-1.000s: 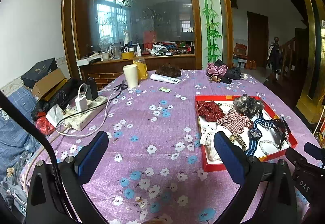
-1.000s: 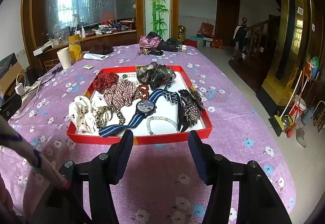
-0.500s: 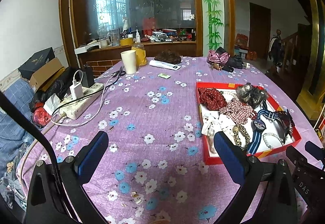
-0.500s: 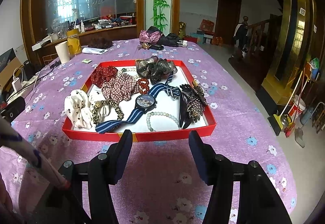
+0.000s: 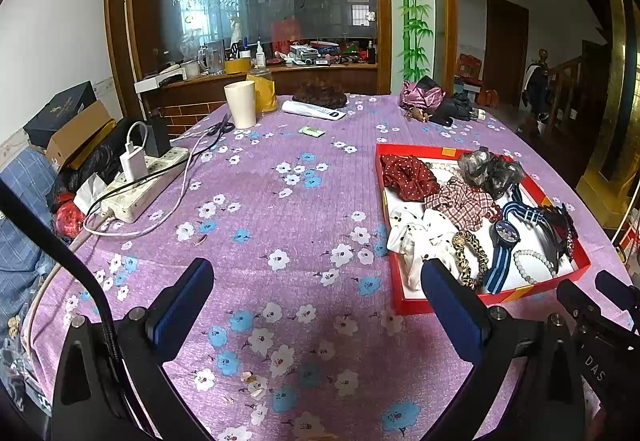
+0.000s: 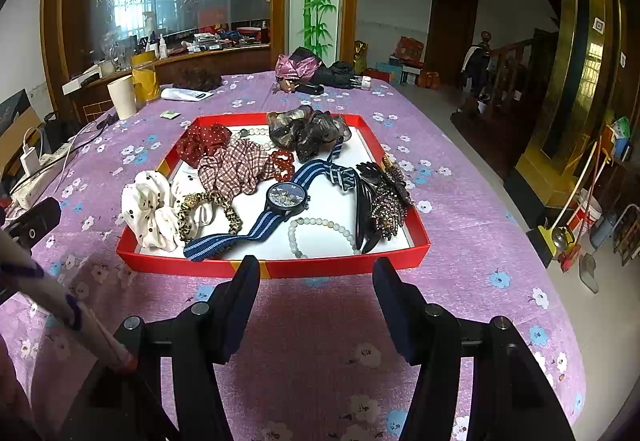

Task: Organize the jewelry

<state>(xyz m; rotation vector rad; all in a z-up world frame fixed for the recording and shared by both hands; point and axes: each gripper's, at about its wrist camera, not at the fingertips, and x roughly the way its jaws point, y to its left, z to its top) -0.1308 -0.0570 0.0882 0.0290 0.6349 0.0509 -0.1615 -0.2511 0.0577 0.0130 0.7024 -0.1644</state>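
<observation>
A red tray (image 6: 320, 268) with a white floor sits on the purple flowered tablecloth. It holds scrunchies, a blue-strapped watch (image 6: 287, 198), a pale bead bracelet (image 6: 320, 231), a leopard hair tie (image 6: 208, 207) and dark hair clips (image 6: 380, 201). My right gripper (image 6: 316, 293) is open and empty, just in front of the tray's near wall. My left gripper (image 5: 316, 293) is open and empty over bare cloth, left of the tray (image 5: 404, 307) in the left wrist view.
A power strip with chargers and cables (image 5: 140, 181) lies at the table's left edge. A cream cup (image 5: 240, 104), scissors (image 5: 220, 128), a remote (image 5: 314, 109) and a pink bag (image 5: 424, 95) stand at the far side. A person's forearm (image 6: 52, 293) shows at left.
Both grippers have drawn back and risen slightly; the tray and table look a little farther away. Both stay open and empty.
</observation>
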